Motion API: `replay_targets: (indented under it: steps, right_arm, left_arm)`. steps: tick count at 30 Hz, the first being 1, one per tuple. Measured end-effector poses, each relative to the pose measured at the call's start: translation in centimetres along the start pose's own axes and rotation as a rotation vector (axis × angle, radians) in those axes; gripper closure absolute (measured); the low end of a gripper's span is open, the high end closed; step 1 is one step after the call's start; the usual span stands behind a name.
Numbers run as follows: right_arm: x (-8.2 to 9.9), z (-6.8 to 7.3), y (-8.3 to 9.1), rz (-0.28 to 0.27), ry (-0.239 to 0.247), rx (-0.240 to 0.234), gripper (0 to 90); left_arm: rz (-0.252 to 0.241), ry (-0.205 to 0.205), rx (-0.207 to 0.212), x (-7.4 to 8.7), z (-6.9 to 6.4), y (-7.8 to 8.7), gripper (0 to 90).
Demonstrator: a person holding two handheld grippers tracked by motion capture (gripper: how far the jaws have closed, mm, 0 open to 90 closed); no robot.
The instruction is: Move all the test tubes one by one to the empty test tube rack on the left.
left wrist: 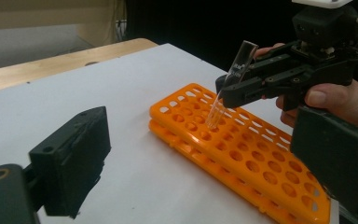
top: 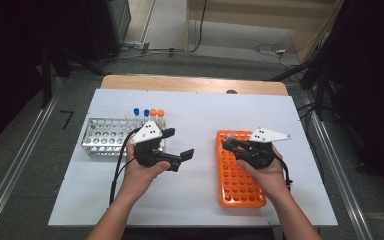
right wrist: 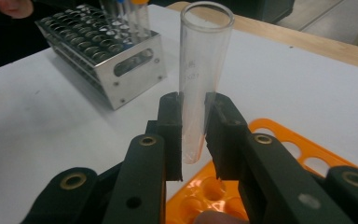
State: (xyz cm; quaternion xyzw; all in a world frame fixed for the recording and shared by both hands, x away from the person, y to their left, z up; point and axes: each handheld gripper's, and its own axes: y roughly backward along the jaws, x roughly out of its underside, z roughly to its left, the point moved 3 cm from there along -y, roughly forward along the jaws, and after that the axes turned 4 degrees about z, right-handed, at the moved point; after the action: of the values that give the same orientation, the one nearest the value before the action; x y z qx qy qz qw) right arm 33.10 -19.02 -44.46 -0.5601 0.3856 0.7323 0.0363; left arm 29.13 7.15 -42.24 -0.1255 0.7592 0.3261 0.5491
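Observation:
My right gripper is shut on a clear, uncapped test tube over the far end of the orange rack. In the right gripper view the tube stands upright between the pads, its rounded bottom just above the rack's holes. The left gripper view shows the tube tilted, with its tip hovering above the rack and the right gripper clamped on its middle. My left gripper is open and empty, held above the table between the two racks.
A metal rack stands at the left, with two blue-capped tubes and two orange-capped tubes at its far right corner. The white table top ends in a wooden strip at the back.

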Motion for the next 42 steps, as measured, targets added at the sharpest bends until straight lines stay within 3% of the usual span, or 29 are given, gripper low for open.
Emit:
replay_targets:
  steps: [4,10,21,30,42]
  right_arm:
    - [-0.2,1.3,-0.5,0.009,0.016,-0.035,74.1]
    - [-0.3,3.1,-1.3,0.026,0.048,-0.085,74.1]
    - [-0.5,5.7,-2.1,0.049,0.078,-0.168,74.1]
    - [-0.5,6.6,-2.2,0.066,0.095,-0.205,74.1]
    - [-0.4,6.6,-2.3,0.066,0.088,-0.228,73.7]
  left_arm:
    - [0.022,-0.025,0.001,0.1,-0.8,-0.7,18.8]
    - [0.012,-0.042,0.042,0.1,-1.7,-1.1,33.6]
    - [0.010,-0.071,0.090,0.2,-2.9,-2.0,53.7]
    - [0.030,-0.092,0.111,0.5,-3.4,-2.4,71.4]
    - [0.017,-0.122,0.091,0.5,-3.3,-2.2,76.7]
